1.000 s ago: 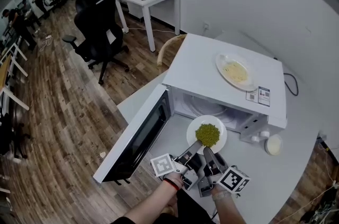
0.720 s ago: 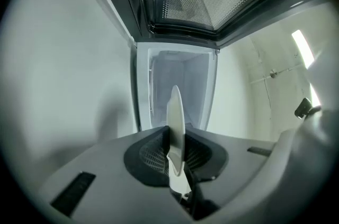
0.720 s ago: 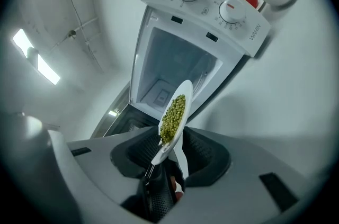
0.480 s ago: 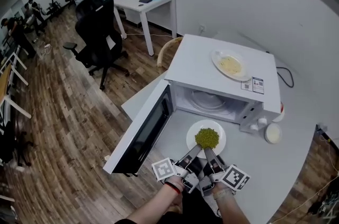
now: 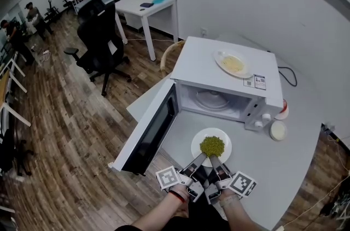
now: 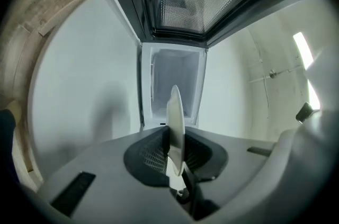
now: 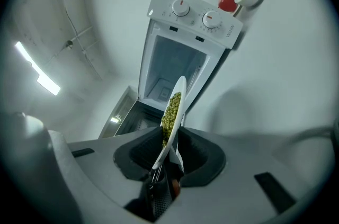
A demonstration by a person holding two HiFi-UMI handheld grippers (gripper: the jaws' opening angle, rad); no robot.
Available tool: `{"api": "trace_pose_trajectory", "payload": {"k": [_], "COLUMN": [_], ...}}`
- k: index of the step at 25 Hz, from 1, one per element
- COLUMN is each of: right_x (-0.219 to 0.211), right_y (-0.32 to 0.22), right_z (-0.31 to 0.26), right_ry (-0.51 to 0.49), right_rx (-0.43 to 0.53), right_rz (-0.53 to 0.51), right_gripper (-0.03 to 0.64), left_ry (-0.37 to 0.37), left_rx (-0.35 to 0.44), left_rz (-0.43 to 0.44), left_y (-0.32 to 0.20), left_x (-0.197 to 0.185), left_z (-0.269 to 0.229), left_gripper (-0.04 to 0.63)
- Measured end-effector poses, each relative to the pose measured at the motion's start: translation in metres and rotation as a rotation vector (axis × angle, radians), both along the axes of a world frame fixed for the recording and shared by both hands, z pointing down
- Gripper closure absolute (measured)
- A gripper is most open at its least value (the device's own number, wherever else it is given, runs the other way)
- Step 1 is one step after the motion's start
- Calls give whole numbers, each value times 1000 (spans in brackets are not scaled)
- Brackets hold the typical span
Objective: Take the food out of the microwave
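A white plate (image 5: 197, 142) heaped with green peas (image 5: 212, 145) hangs level in front of the open microwave (image 5: 229, 74), outside its cavity and above the table. My left gripper (image 5: 198, 159) is shut on the plate's near rim; in the left gripper view the rim (image 6: 175, 112) stands edge-on between the pads of that gripper (image 6: 175, 164). My right gripper (image 5: 214, 162) sits beside it on the same rim, jaws closing. In the right gripper view the plate (image 7: 179, 91) and peas (image 7: 170, 109) slant across the narrow gap of that gripper (image 7: 169, 157), touching both pads.
The microwave door (image 5: 150, 129) swings out to the left, close to my left hand. A second plate of pale food (image 5: 232, 64) rests on the microwave's top. A small white round dish (image 5: 278, 130) and a red object (image 5: 283, 110) stand right of the microwave. The table's edge (image 5: 139, 110) curves off to the left.
Both grippers have drawn back toward me with the plate, which has moved from the microwave's mouth to the open table in front of it.
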State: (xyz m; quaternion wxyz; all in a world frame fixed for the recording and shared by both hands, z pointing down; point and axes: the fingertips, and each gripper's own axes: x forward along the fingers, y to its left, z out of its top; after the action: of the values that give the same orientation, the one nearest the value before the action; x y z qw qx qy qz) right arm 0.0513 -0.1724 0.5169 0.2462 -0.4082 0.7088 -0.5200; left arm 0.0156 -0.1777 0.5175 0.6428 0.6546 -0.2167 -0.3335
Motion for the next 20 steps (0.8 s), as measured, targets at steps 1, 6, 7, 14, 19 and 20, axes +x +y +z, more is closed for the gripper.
{"api": "trace_pose_trajectory", "payload": {"k": [1, 6, 7, 14, 19, 20], "right_x": [-1, -5, -7, -13, -18, -20], "right_y": [4, 25, 29, 58, 79, 83], "right_z": [1, 7, 6, 6, 10, 10], "right_ry": [4, 40, 21, 28, 35, 25], "right_rx": [-9, -45, -48, -71, -94, -97], "right_rz": [0, 6, 8, 6, -2, -1], "right_gripper": [517, 517, 517, 518, 518, 520], "left_ry": [-3, -28, -29, -55, -59, -75], "left_rx": [-1, 3, 4, 6, -3, -6], "left_rz": [0, 4, 6, 17, 12, 11], "left_y": [4, 23, 27, 55, 78, 82], "left_x": [-2, -10, -12, -20, -26, -29], "left_z": [0, 0, 0, -2, 1, 5], "left_gripper": [549, 549, 549, 549, 549, 549]}}
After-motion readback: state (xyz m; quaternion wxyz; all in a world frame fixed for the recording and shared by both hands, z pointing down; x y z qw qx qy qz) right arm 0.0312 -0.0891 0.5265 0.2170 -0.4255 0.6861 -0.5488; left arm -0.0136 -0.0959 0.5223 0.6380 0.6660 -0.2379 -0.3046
